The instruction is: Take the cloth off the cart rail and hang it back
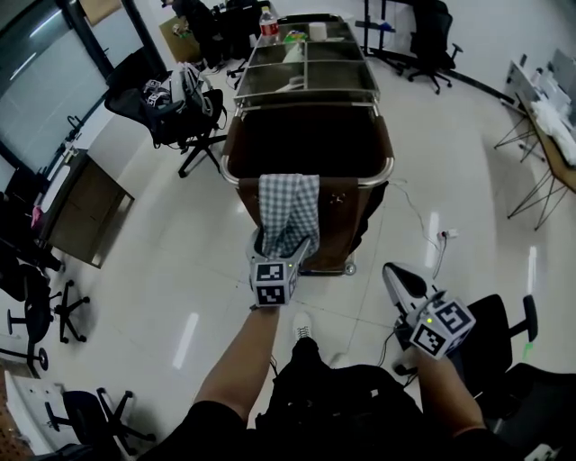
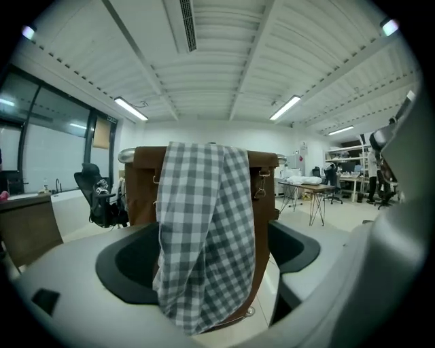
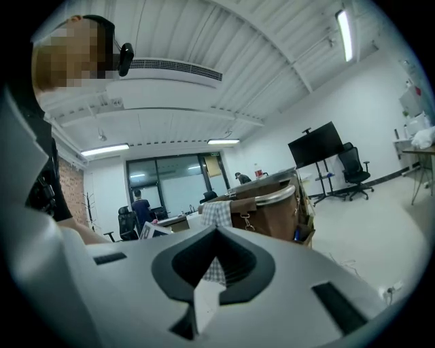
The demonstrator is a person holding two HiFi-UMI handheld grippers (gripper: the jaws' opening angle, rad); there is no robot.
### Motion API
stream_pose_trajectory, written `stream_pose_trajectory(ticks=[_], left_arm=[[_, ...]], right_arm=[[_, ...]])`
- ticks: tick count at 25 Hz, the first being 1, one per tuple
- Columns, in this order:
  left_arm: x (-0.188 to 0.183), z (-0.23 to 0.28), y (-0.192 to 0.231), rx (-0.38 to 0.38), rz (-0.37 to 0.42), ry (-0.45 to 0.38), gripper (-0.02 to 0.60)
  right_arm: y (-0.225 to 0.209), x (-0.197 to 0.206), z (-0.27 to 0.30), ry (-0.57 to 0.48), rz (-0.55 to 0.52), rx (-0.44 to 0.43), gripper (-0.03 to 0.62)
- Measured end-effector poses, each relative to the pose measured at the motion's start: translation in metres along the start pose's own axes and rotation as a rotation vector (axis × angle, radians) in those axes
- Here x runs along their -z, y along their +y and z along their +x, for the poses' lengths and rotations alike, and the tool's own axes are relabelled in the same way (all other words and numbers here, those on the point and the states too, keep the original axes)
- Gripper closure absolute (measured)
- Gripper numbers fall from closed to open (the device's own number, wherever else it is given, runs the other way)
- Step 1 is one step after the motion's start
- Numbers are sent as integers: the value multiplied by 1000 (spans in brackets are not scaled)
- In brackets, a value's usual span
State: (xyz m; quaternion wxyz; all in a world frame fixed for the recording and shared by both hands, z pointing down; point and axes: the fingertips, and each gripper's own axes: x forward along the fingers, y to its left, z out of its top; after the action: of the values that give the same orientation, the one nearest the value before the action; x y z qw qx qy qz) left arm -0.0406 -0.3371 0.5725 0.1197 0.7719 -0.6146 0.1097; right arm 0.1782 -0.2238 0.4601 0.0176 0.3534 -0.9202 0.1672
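Note:
A grey-and-white checked cloth (image 1: 288, 212) hangs over the near chrome rail (image 1: 389, 169) of the brown-sided cart (image 1: 306, 144). My left gripper (image 1: 286, 248) is open, level with the cloth's lower end, one jaw on each side of it and neither pressing. In the left gripper view the cloth (image 2: 204, 217) drapes straight ahead between the wide jaws of the left gripper (image 2: 207, 268). My right gripper (image 1: 402, 281) is held low to the right, away from the cart, shut and empty. The right gripper view has the right gripper (image 3: 214, 272) in front, with the cloth (image 3: 217, 213) and cart (image 3: 272, 211) beyond it.
The cart's top tray (image 1: 310, 63) holds a bottle (image 1: 268, 25) and small items. An office chair (image 1: 180, 112) with bags stands to the cart's left, and a desk (image 1: 85, 207) further left. A cable and power strip (image 1: 445, 234) lie on the floor to the right, near another chair (image 1: 504, 324).

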Motion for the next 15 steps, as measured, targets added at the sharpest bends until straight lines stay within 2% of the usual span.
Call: stream_pose_trajectory(ticks=[4,11,15], left_arm=[[13,32,9,22,-18,17,78],[11,86,7,63,51,34,80],[8,93,8,61,80,23,89]], right_arm=[[-7,-4,29,27,-21,15,579],[-22,-8,66,62,-24,59,579],[-29,-10,73,59,-15,83,579]])
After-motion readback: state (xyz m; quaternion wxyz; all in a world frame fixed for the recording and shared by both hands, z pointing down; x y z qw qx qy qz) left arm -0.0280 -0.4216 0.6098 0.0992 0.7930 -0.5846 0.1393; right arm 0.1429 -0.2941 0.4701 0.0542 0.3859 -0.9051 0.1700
